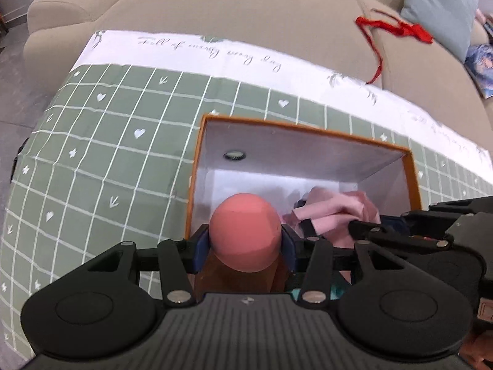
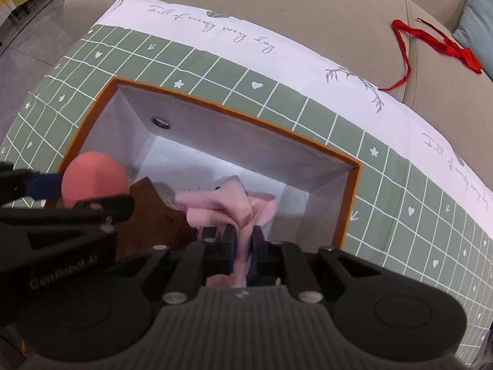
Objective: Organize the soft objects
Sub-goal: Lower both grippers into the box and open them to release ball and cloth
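Note:
My left gripper (image 1: 245, 240) is shut on a pink soft ball (image 1: 245, 229) and holds it over the near left part of an orange-rimmed box (image 1: 308, 128) with a white inside. The ball also shows in the right wrist view (image 2: 94, 177). My right gripper (image 2: 245, 243) is shut on a pink cloth (image 2: 229, 205) and holds it inside the box (image 2: 234, 114). The cloth also shows in the left wrist view (image 1: 332, 215). A brown item (image 2: 151, 212) lies in the box under the cloth.
The box stands on a green checked tablecloth (image 1: 107, 141) with a white border. A beige sofa (image 1: 246, 9) is behind, with a red ribbon (image 1: 397, 29), a light blue cushion (image 1: 440, 9) and a picture book (image 1: 480, 61).

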### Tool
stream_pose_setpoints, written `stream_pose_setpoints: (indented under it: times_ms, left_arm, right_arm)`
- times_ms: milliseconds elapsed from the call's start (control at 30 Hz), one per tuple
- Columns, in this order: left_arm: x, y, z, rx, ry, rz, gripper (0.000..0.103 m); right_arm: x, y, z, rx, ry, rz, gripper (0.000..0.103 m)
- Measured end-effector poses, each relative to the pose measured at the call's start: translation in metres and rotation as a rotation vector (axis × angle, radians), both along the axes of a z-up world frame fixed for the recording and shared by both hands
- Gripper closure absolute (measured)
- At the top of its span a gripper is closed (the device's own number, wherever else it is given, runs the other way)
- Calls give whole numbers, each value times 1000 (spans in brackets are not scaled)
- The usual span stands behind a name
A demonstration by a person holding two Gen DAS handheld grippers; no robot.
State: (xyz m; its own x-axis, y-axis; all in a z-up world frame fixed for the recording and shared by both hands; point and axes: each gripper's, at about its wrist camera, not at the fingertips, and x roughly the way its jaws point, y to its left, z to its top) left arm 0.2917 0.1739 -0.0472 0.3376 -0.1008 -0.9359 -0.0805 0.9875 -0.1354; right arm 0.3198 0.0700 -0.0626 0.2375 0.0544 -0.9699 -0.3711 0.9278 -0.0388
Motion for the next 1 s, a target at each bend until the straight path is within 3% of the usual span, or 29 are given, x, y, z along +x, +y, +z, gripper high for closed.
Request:
stream_pose_setpoints:
  times_ms: [67,133,267,367,467,600,733,867,1000]
  left_arm:
    - [1,1,-1,-15,4,-1,45]
    - [1,4,2,-24,13,5,44]
    - [-1,12,6,-48,13,13,33]
    - [0,17,9,-95,41,33,26]
    - [-1,14,18,-80,25,24,22]
    - [-4,12,32,-84,6,16,21]
    - [-7,11,48,-145,-7,13,21]
    - [-11,3,68,-163,-84,-39,20]
    - [-20,-8,92,-112,-199,-31,20]
  right_arm:
    - [2,-1,1,3,-7,-2,90]
    - [3,-4,3,10,-20,-6,80]
    - [3,-10,5,48,-18,-14,63]
    - [4,-15,7,86,-14,-12,62]
    - [4,-19,10,105,-15,-12,62]
    - [3,-22,16,122,-26,11,62]
    - [-1,-24,20,140,-28,35,62]
    - [-8,-24,27,164,-50,59,60]
    - [-17,-25,38,164,-97,71,57]
